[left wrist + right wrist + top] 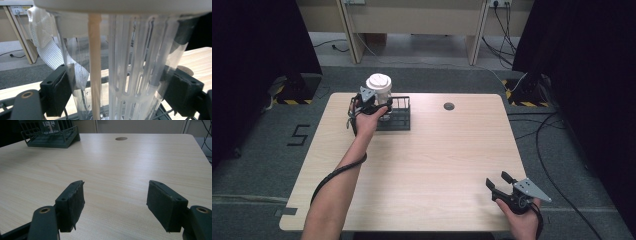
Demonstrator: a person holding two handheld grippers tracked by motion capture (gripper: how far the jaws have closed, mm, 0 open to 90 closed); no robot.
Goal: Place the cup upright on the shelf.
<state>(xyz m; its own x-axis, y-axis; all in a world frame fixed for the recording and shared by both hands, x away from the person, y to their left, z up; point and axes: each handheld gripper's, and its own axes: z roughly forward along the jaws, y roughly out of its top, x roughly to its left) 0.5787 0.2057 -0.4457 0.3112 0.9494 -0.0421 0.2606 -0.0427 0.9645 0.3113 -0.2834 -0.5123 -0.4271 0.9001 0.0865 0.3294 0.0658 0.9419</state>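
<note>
Left gripper [374, 106], upper left of frame, clamps clear cup [120, 75] over wire basket [401, 120]; keep upright, squeeze lightly. Right gripper [500, 181], lower right, jaws apart, idle.

Free desk ahead of the right tool, crowding at the left

Ahead of the right tool [115, 202] lies bare desk [120, 165]; far ahead-left stands the wire basket [50, 135]. The left tool [117, 92] has the clear jar [130, 75] between its pads.
</note>
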